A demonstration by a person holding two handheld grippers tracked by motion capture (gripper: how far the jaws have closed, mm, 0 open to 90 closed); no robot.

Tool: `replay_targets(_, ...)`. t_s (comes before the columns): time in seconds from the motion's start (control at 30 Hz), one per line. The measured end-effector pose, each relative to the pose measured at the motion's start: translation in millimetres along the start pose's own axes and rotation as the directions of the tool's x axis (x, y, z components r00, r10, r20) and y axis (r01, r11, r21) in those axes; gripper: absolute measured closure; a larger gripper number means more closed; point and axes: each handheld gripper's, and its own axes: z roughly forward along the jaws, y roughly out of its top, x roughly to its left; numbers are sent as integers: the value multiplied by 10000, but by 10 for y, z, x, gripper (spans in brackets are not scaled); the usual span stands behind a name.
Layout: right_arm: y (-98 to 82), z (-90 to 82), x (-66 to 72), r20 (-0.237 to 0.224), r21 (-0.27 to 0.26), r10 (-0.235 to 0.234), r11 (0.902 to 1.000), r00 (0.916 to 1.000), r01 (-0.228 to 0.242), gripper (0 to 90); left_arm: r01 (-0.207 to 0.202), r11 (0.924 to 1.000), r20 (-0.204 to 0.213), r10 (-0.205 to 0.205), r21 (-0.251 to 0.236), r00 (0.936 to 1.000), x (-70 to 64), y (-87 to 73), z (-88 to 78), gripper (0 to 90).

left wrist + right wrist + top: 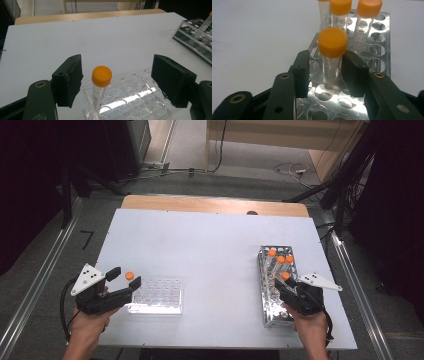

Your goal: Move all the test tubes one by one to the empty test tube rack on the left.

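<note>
Where red codes like A3 mark the well plate (140, 100), left gripper (117, 80) wide, empty; right gripper (325, 72) around a tube (332, 53).

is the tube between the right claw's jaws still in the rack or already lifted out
Still in the rack. In the right gripper view the orange-capped tube stands upright with its lower end down in a hole of the metal rack, the right claw around it.

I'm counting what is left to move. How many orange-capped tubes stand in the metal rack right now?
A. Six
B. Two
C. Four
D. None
C: the high view shows four orange-capped tubes upright in the metal rack, the nearest one between the jaws of the right gripper; a fifth tube stands apart in the clear well plate.
</note>
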Motion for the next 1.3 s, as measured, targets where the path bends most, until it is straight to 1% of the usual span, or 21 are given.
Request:
replay_targets(0.07,2,12,11,122,43,-87,10000,9999,87,607,-20,10000,1,20,8,10000,-1,-3,-1,256)
replay_targets(0.2,-8,72,25,320,416,-21,9991,9995,8,642,-16,10000,11,16,10,10000,-4,-5,1,256)
replay_targets(0.23,-18,92,22,346,436,-44,9990,9994,29,650,-22,10000,18,22,13,10000,-5,-6,1,256)
replay_targets(0.27,-24,93,26,369,367,17,9993,9993,-31,660,-25,10000,13,25,20,10000,-6,-7,2,256)
replay_targets(0.3,-24,95,28,390,333,-16,9994,9992,3,670,-15,10000,9,15,28,10000,-6,-8,4,256)
replay_targets(0.4,-27,99,34,628,303,-21,9995,9980,2,708,-46,10000,13,46,41,10000,-8,-13,7,258)
replay_targets(0.5,-29,101,40,707,282,-13,9996,9975,-7,715,-24,10000,25,24,16,10000,-11,-13,4,258)
replay_targets(0.6,-30,93,35,679,263,24,9996,9977,-42,717,-29,10000,30,29,22,10000,-10,-13,-3,259)
replay_targets(0.73,-20,67,12,618,129,234,9996,9978,-242,719,-37,10000,44,37,20,10000,-11,-12,-6,259)
replay_targets(0.77,-11,55,11,619,96,223,9997,9978,-229,720,-32,10000,47,32,11,10000,-11,-12,-7,259)
replay_targets(1.17,162,-159,59,760,-677,-143,9975,9970,195,725,-20,10000,184,22,-94,9998,-27,-5,-19,237)
replay_targets(1.3,217,-234,69,807,-855,-258,9958,9964,327,725,-115,9999,210,116,-59,9997,-46,8,-17,202)
